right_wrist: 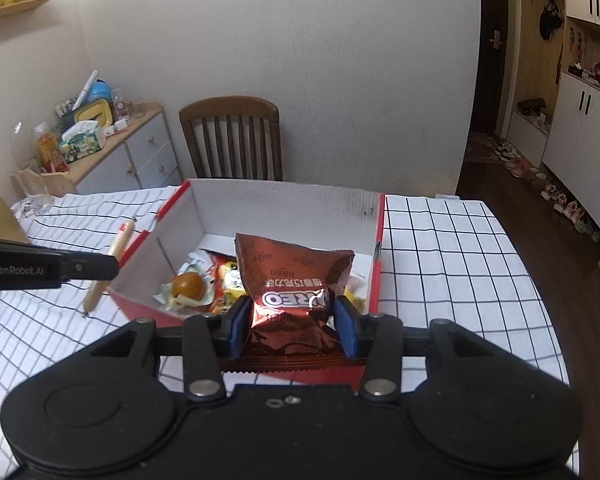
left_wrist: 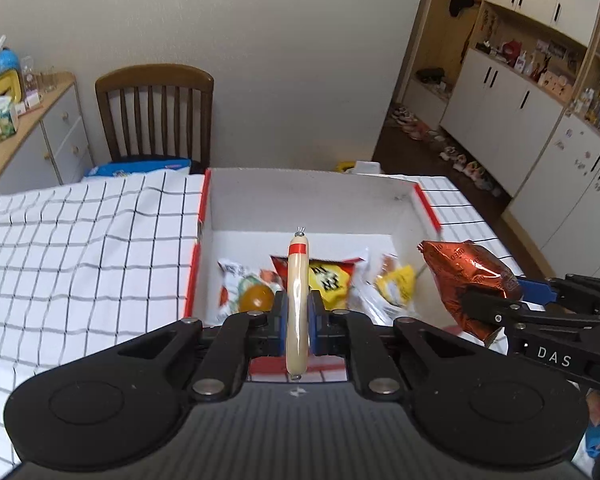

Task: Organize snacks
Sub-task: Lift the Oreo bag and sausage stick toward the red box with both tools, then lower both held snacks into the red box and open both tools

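My left gripper (left_wrist: pixel 298 316) is shut on a pale sausage stick (left_wrist: pixel 298 292) with a red band, held over the near edge of the white cardboard box (left_wrist: pixel 300 200) with red trim. My right gripper (right_wrist: pixel 292 320) is shut on a brown Oreo packet (right_wrist: pixel 292 276), held above the box's (right_wrist: pixel 284 200) near right side. The Oreo packet (left_wrist: pixel 468 280) and right gripper (left_wrist: pixel 512 300) show at the right of the left wrist view. The sausage (right_wrist: pixel 110 264) shows left of the box in the right wrist view. Inside lie a yellow-red snack bag (left_wrist: pixel 332 280), a packet with an orange ball (left_wrist: pixel 248 292) and a yellow packet (left_wrist: pixel 396 284).
The box sits on a table with a white checked cloth (left_wrist: pixel 80 240). A wooden chair (left_wrist: pixel 156 112) stands behind the table. A sideboard (right_wrist: pixel 132 152) with clutter is at the back left. White cabinets (left_wrist: pixel 520 120) and shoes line the right wall.
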`<state>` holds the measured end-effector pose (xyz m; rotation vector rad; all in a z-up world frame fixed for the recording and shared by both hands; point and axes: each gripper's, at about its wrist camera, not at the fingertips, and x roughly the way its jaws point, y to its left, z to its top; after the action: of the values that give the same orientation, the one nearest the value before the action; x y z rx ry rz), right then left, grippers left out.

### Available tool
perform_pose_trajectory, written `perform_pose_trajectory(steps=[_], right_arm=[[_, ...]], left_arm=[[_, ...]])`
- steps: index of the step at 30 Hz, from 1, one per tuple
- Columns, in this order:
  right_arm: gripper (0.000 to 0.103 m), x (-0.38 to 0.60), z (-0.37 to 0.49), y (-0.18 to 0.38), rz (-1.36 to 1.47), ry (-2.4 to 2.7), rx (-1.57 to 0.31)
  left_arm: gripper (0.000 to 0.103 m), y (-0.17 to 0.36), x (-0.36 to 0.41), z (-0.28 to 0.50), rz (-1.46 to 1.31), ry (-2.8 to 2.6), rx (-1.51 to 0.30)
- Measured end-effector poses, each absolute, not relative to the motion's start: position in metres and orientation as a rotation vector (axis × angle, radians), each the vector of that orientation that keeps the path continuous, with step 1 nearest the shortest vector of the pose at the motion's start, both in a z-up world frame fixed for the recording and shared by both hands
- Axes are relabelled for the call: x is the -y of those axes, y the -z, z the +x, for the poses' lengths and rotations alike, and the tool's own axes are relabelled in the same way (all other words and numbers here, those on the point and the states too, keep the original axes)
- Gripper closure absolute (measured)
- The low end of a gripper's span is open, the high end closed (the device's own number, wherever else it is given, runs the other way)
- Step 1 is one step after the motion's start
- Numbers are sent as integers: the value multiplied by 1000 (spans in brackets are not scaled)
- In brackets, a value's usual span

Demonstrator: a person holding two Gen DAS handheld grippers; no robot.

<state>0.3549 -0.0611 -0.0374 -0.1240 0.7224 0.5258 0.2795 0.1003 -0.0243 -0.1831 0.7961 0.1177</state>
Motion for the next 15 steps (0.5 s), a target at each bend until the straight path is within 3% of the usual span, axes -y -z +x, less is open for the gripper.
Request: perform_pose_trajectory(steps=[15], right_arm=[[60,28,408,64,-232,-495,-772]], left_arm=[[93,45,-116,350,-98,-183,-864]])
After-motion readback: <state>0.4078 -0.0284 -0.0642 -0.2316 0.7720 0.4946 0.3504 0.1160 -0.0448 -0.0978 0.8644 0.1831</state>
